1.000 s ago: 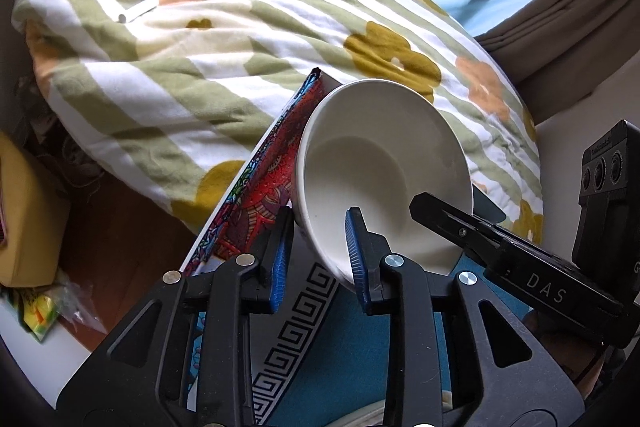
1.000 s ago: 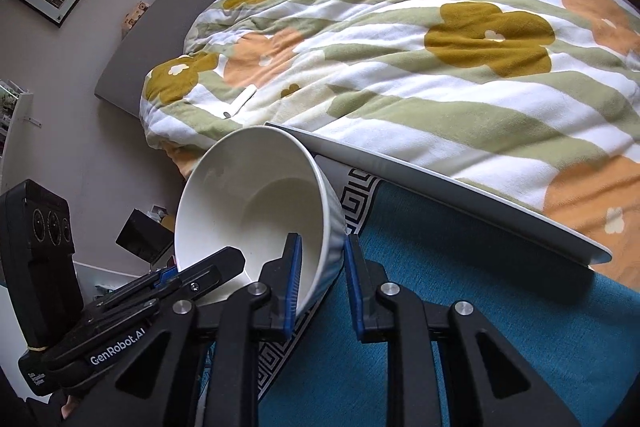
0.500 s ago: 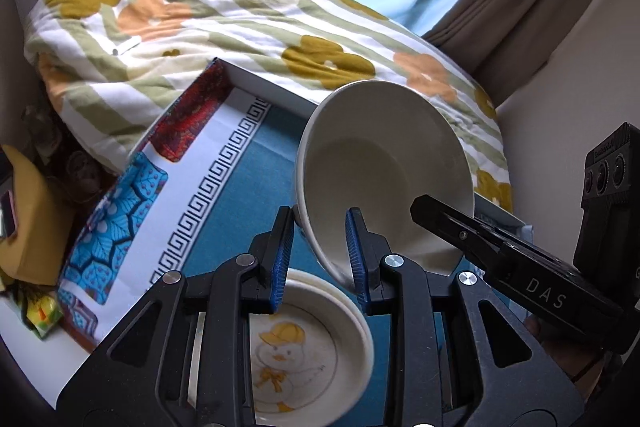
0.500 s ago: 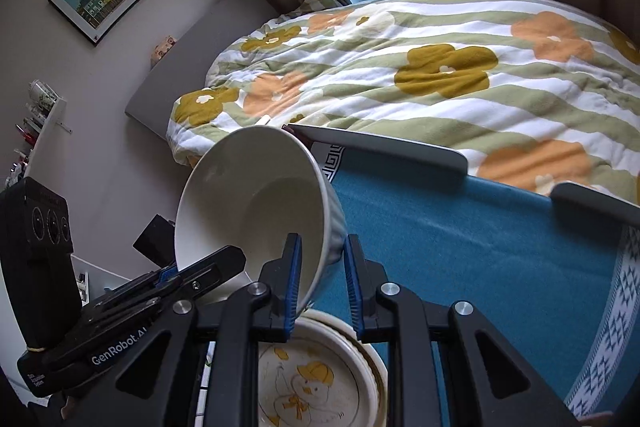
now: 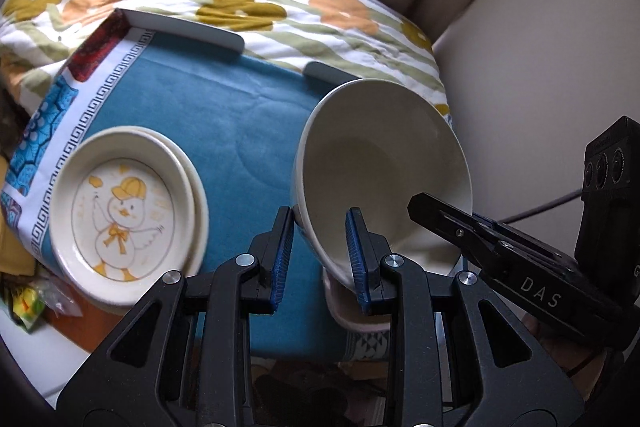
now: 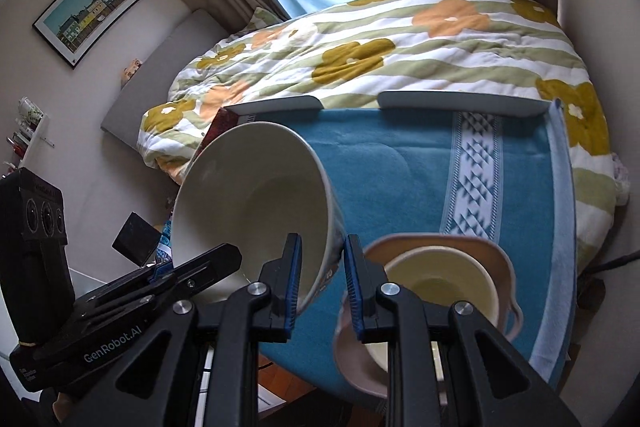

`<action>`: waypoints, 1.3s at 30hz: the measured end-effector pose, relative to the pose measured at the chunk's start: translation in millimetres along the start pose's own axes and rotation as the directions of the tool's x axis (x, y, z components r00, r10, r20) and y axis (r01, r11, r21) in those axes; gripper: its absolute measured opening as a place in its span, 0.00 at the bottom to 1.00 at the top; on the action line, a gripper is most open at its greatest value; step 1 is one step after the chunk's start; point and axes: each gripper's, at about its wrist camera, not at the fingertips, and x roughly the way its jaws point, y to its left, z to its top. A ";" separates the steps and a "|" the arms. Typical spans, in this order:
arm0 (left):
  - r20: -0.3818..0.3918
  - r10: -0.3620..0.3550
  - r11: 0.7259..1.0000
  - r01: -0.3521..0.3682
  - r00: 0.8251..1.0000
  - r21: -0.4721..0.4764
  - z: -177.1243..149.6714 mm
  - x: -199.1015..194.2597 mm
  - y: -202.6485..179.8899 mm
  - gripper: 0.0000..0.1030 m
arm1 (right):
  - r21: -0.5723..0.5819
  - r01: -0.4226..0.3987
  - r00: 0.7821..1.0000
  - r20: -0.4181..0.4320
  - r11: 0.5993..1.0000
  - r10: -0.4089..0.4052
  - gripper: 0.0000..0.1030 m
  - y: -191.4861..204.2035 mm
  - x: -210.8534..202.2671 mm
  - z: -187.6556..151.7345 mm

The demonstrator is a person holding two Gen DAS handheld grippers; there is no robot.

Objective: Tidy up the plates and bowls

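Observation:
Both grippers clamp the rim of one large white bowl [image 5: 380, 171], which hangs tilted above the table. My left gripper [image 5: 320, 255] is shut on its near rim. My right gripper [image 6: 320, 281] is shut on the rim of the white bowl [image 6: 260, 211] from the other side. Two stacked white plates [image 5: 124, 211], the top one with a duck drawing, sit at the left of the table. A yellow bowl [image 6: 444, 283] nested in a pinkish bowl [image 6: 496, 255] sits below the held bowl, partly hidden by my right fingers.
The table carries a blue cloth [image 5: 224, 123] with patterned borders and a raised grey back rail [image 6: 460, 103]. A flowered duvet [image 6: 400, 47] lies behind it. Wall and curtains stand to the right in the left wrist view.
Both grippers have carried the white bowl rightward over the table. The duck plates now lie off to the left, and the nested yellow and pinkish bowls have come into view beneath.

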 end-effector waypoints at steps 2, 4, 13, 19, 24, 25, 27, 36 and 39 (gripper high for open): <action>-0.034 -0.007 1.000 0.008 0.999 0.029 -9.3 8.4 -12.2 0.23 | 0.035 0.017 1.000 -0.004 0.999 -0.017 0.19 -14.1 -5.1 -12.4; -0.065 -0.012 0.998 0.016 0.998 0.065 -17.2 17.6 -23.5 0.23 | 0.065 0.036 0.999 -0.007 0.997 -0.036 0.19 -27.1 -8.6 -23.9; -0.182 -0.001 0.982 0.035 0.983 0.186 -34.8 58.4 -55.7 0.23 | 0.145 0.117 0.993 -0.041 0.982 -0.112 0.19 -66.1 -9.6 -46.2; -0.201 0.051 0.961 0.007 0.978 0.278 -38.5 72.5 -69.5 0.23 | 0.127 0.182 0.983 -0.060 0.975 -0.175 0.19 -69.5 0.1 -50.4; -0.214 0.086 0.951 -0.016 0.973 0.308 -43.6 81.3 -75.1 0.23 | 0.129 0.190 0.981 -0.076 0.973 -0.181 0.19 -75.8 2.7 -55.4; -0.219 0.093 0.950 -0.021 0.971 0.311 -44.1 83.2 -75.0 0.23 | 0.126 0.190 0.980 -0.078 0.974 -0.182 0.19 -76.0 3.2 -56.0; -0.223 0.113 0.946 -0.036 0.968 0.322 -45.1 86.7 -76.2 0.23 | 0.121 0.190 0.980 -0.082 0.974 -0.181 0.19 -76.3 4.3 -56.7; -0.226 0.172 0.931 -0.084 0.959 0.354 -45.2 97.4 -80.3 0.23 | 0.085 0.211 0.974 -0.097 0.974 -0.203 0.19 -73.3 10.5 -55.8; -0.214 0.193 0.922 -0.103 0.958 0.374 -46.4 97.7 -83.6 0.23 | 0.081 0.222 0.971 -0.104 0.972 -0.214 0.19 -73.1 12.9 -55.8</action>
